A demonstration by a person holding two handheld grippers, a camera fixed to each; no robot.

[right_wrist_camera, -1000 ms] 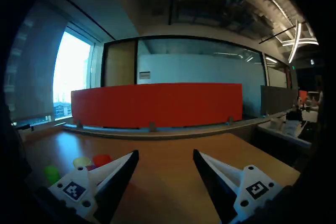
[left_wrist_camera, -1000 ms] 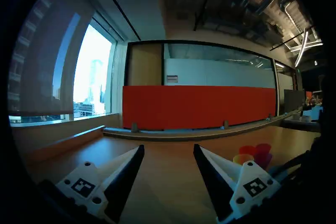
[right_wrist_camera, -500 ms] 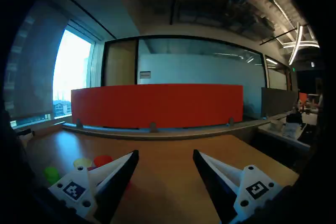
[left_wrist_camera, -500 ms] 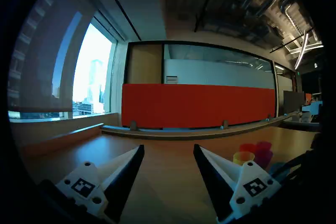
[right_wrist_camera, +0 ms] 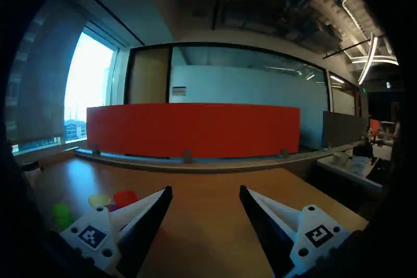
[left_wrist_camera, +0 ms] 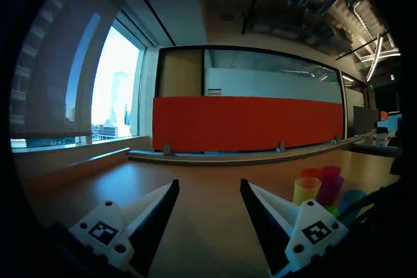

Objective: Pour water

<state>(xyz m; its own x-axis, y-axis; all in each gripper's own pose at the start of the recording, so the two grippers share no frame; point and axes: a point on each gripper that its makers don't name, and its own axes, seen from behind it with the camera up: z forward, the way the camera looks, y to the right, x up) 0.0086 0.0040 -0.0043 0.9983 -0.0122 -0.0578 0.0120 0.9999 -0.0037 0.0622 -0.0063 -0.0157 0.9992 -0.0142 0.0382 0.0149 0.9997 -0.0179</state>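
A wooden counter (left_wrist_camera: 208, 210) meets a red partition (left_wrist_camera: 245, 124); daylight pours through the window (left_wrist_camera: 112, 95) opposite ceiling lights (right_wrist_camera: 367, 59).

The worktop (left_wrist_camera: 208, 220) looks like smooth wood or wood laminate, with a satin sheen that catches the window light. The cups (left_wrist_camera: 305, 190) look like thin, translucent coloured plastic, lightly glossy. The left claw (left_wrist_camera: 208, 184) and the right claw (right_wrist_camera: 205, 190) have matt white plastic shells with dull black inner faces. The red divider panel (left_wrist_camera: 245, 124) looks matt, and the glass wall (right_wrist_camera: 245, 82) behind it is glossy.
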